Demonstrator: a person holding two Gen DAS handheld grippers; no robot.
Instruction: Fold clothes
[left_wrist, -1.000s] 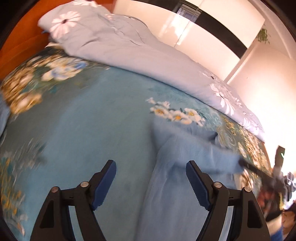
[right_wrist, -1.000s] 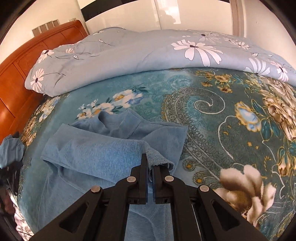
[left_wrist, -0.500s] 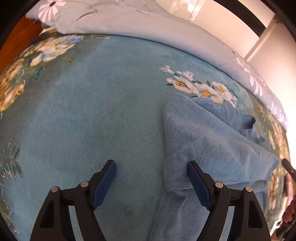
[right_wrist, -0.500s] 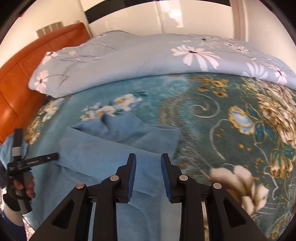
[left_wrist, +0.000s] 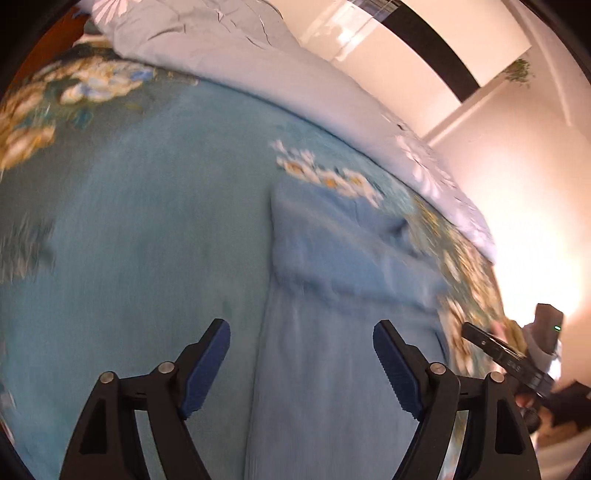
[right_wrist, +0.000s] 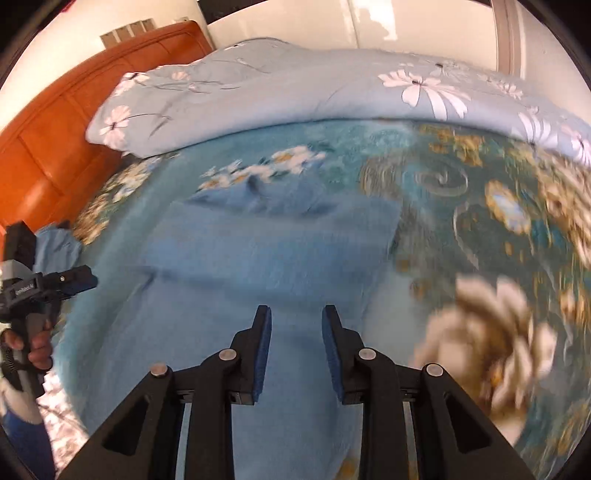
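A blue garment (left_wrist: 351, 295) lies flat on the floral teal bedspread (left_wrist: 147, 240), with a folded part laid across its upper half. In the right wrist view the same garment (right_wrist: 266, 251) fills the middle. My left gripper (left_wrist: 301, 328) hangs wide open above the garment's left edge, with nothing between its pads. My right gripper (right_wrist: 296, 312) is open by a narrow gap over the garment's lower part, and its pads hold nothing. The left gripper's fingers (right_wrist: 70, 281) show at the far left, in a person's hand (right_wrist: 38, 350).
A pale blue duvet with white flowers (right_wrist: 332, 99) is bunched along the far side of the bed. An orange wooden headboard (right_wrist: 55, 147) stands at the left. Another blue cloth (right_wrist: 55, 247) lies near the bed's left edge. White cupboard fronts (left_wrist: 424, 40) rise behind.
My right gripper let go of the garment's folded edge, opened and drew back. The folded part now lies flat on the garment. The left gripper stayed open and shifted over the garment's left edge.
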